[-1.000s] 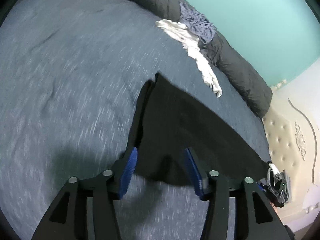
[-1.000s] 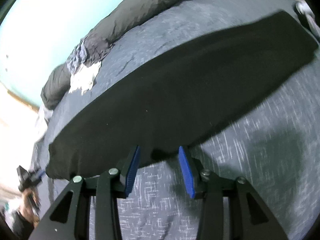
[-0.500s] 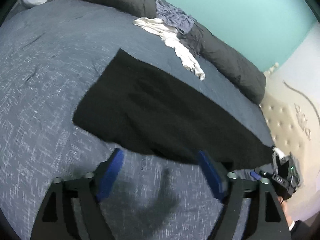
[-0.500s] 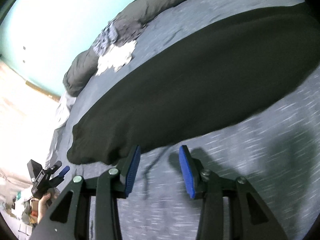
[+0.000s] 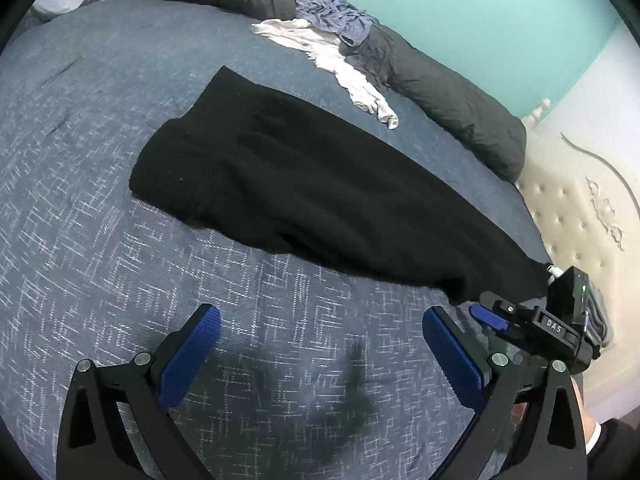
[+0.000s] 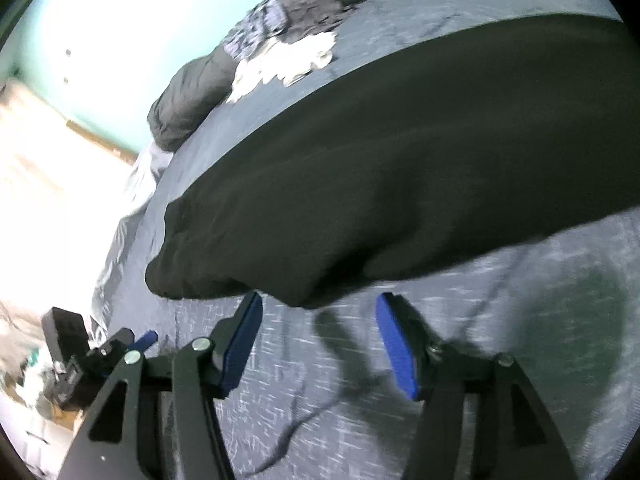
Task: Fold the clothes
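Both grippers released black garment (image 5: 320, 184); flat.

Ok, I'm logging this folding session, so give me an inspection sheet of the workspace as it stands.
Surface: blue patterned bedspread, mostly bare.
Job's things: black garment lying flat in a long strip, held by neither gripper.
Clutter: white garment and blue-grey garment against a dark rolled duvet.
Grippers: left gripper open, empty; right gripper open, empty, at the garment's end.
Cables: nothing seen for certain.
Surroundings: teal wall, tufted cream headboard.
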`<action>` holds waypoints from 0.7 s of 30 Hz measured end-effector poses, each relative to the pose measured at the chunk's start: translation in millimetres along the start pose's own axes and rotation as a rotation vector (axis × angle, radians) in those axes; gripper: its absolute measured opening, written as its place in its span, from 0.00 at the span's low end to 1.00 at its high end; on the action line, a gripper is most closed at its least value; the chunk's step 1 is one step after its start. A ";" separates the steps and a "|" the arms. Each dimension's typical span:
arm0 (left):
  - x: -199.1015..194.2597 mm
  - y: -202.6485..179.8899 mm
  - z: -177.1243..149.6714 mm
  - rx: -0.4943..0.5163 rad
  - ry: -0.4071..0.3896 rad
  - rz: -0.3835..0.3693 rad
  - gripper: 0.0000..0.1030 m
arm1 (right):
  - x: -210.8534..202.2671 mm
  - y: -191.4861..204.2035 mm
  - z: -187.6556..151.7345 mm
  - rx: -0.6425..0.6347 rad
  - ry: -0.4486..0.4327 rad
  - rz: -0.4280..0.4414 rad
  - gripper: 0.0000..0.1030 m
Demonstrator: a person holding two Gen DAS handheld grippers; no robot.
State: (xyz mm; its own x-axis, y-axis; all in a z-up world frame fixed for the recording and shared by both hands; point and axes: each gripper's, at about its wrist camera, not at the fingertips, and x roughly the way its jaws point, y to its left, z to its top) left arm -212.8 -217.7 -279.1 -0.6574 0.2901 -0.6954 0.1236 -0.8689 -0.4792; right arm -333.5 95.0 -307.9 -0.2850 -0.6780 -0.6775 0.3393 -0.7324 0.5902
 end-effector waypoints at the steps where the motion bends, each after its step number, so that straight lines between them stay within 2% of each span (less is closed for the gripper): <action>1: -0.9 0.8 0.5 -0.002 -0.008 0.001 1.00 | 3.4 3.7 0.1 -0.019 -0.003 -0.014 0.58; 3: -1.5 2.4 0.9 -0.015 -0.011 -0.008 1.00 | 9.0 7.2 1.3 -0.036 -0.016 -0.030 0.58; 4: -1.4 2.3 1.7 -0.017 -0.009 -0.016 1.00 | 11.0 7.7 2.2 -0.039 -0.023 -0.034 0.54; 5: -1.6 1.6 2.6 -0.014 -0.008 -0.018 1.00 | 13.3 8.7 2.8 -0.046 -0.024 -0.036 0.48; 6: -2.2 0.7 3.3 -0.011 -0.011 -0.018 1.00 | 16.0 10.2 3.2 -0.056 -0.020 -0.035 0.34; 7: -3.2 0.2 3.8 -0.007 -0.014 -0.018 1.00 | 18.1 11.9 3.5 -0.068 -0.013 -0.038 0.24; 10: -5.6 0.2 5.5 0.001 -0.018 -0.022 1.00 | 13.9 16.2 5.9 -0.088 -0.009 -0.029 0.10; 16: -7.8 7.3 6.2 -0.028 -0.024 -0.024 1.00 | -12.8 17.6 18.2 -0.050 -0.009 0.061 0.04; 21: -7.6 6.1 4.5 -0.024 -0.020 -0.029 1.00 | -20.6 15.0 18.0 -0.021 0.010 0.081 0.03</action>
State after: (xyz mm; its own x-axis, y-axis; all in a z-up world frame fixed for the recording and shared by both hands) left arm -210.4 -227.0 -274.4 -0.6759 0.3069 -0.6700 0.1216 -0.8503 -0.5121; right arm -338.7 96.9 -277.2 -0.2466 -0.7342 -0.6325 0.3793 -0.6737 0.6342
